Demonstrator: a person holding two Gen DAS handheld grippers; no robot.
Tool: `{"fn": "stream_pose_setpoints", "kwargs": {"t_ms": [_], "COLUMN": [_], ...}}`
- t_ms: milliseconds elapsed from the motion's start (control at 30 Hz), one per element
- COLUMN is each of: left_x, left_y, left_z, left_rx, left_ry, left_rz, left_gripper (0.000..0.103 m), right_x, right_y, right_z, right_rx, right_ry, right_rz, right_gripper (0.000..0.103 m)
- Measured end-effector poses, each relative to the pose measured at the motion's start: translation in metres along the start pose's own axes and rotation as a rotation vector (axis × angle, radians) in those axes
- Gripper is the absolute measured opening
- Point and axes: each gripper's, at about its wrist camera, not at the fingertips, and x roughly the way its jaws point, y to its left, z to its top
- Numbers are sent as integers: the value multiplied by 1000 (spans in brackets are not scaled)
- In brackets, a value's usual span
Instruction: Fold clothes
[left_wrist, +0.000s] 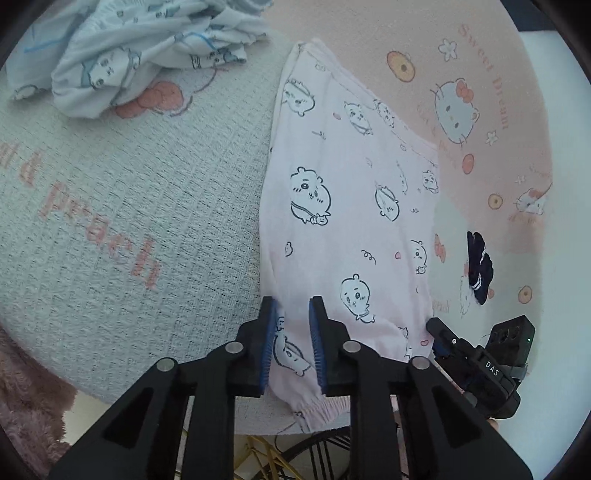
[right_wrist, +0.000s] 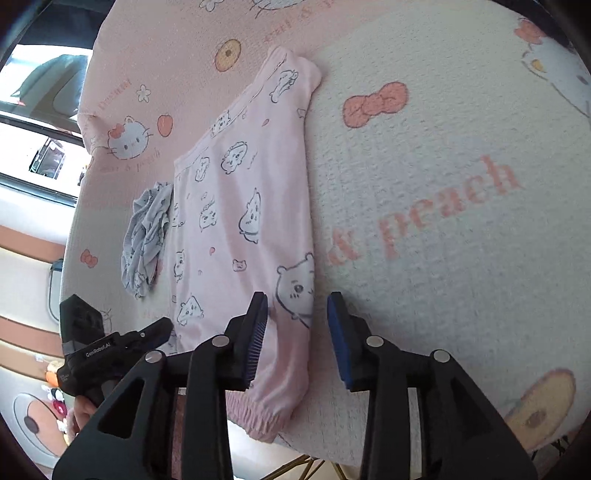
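Pink printed trousers lie flat on a cartoon-print blanket, waistband far, an elastic cuff hanging over the near edge. My left gripper is open just above the trousers' left edge near the cuff, with cloth showing flat under the gap. In the right wrist view the same trousers run away from me, and my right gripper stands open over their right edge above the cuff. Each gripper shows in the other's view: the right gripper, the left gripper.
A crumpled white and blue printed garment lies at the far left. A small dark item sits right of the trousers. A grey crumpled garment lies left of them. The blanket ends just below the cuffs.
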Motion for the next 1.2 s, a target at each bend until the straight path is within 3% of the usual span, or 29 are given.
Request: {"fn": "stream_pose_setpoints", "kwargs": {"t_ms": [133, 200, 267, 333, 533, 633, 700, 800, 867, 933, 1100, 1200], "left_x": [5, 14, 17, 13, -1, -2, -2, -1, -2, -5, -3, 2], "left_y": [-15, -13, -11, -12, -1, 18, 21, 17, 21, 28, 26, 16], "left_z": [16, 25, 29, 28, 25, 28, 28, 26, 26, 25, 12, 2], "left_rx": [56, 46, 35, 68, 81, -21, -45, -28, -70, -130, -143, -80], "left_ry": [-48, -31, -34, -54, -87, -28, -21, -26, -29, -31, 10, 54], "left_rz": [2, -6, -28, 32, 178, 44, 18, 11, -53, -113, -112, -101], "left_gripper": [25, 25, 22, 1, 1, 3, 6, 17, 33, 37, 37, 37], "right_x": [14, 19, 17, 13, 6, 2, -1, 0, 1, 2, 3, -4], "right_y": [12, 15, 13, 13, 17, 7, 1, -6, -7, -4, 7, -1], "right_z": [17, 20, 18, 16, 15, 17, 18, 17, 16, 15, 3, -19], "right_rx": [-81, -117, -124, -119, -155, -90, -47, 1, 12, 2, -28, 19], "right_ry": [9, 16, 6, -5, -17, 1, 5, 8, 9, 22, 108, 139], "right_rz": [-10, -47, -46, -65, -162, -108, -69, -23, 2, 13, -10, 1], "right_gripper": [34, 3, 3, 2, 2, 7, 10, 18, 22, 29, 26, 27]}}
